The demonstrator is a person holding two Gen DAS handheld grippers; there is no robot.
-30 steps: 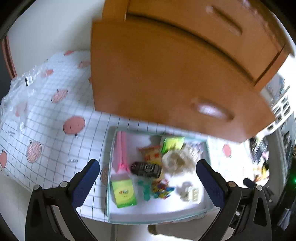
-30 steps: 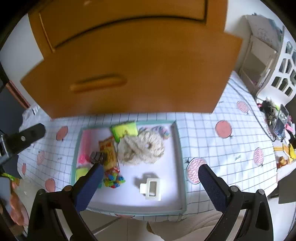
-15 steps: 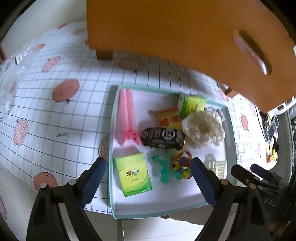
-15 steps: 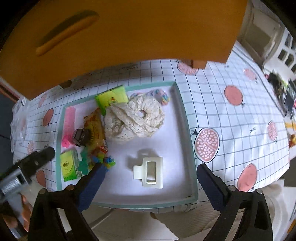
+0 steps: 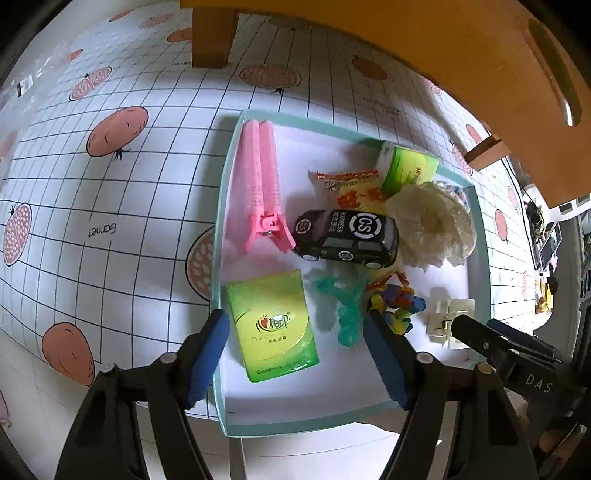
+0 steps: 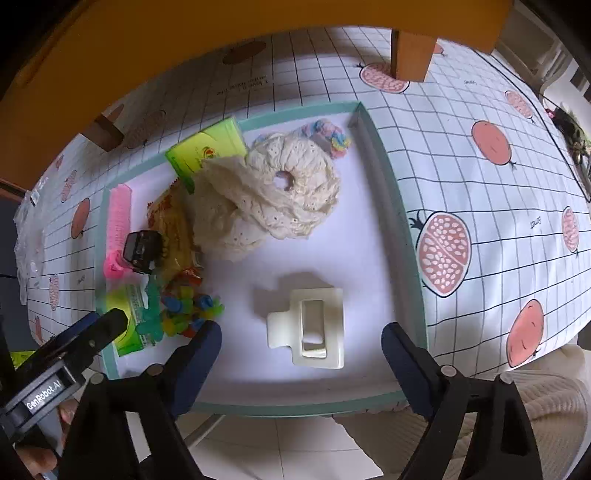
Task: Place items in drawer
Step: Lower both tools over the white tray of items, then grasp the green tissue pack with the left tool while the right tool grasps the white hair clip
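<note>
Items for the drawer lay together in a shallow teal-rimmed tray (image 5: 221, 206) on the tablecloth (image 5: 110, 184). Nearest the left gripper (image 5: 295, 350): a green tissue pack (image 5: 271, 325), flat in the tray's near left corner, framed between the blue pads (image 5: 210, 347) but not touched. Jaws closing, pads not yet on it. Just beyond the pack, a pink clip (image 5: 262, 184) along the tray's left wall, a black toy car (image 5: 347, 234) beside it, a translucent teal plastic piece (image 5: 343, 302) and a heap of small coloured toys (image 5: 395, 302) near the right pad. Farther back, an orange snack packet (image 5: 347, 188), a second green pack (image 5: 406, 168) and a cream lace scrunchie (image 5: 432, 225).

Under the right gripper (image 6: 301, 350): a cream hair claw (image 6: 314, 328), lying flat on the tray's white floor, between the blue pads (image 6: 199, 354) with clear gaps either side. Jaws closing there too, nothing gripped. Behind the claw, the scrunchie again, with a pastel hair tie (image 6: 328, 134) tucked at the tray's far corner.

Overhead, the orange wooden drawer unit (image 5: 443, 55), standing on its legs (image 5: 212, 33) on the cloth beyond the tray.
</note>
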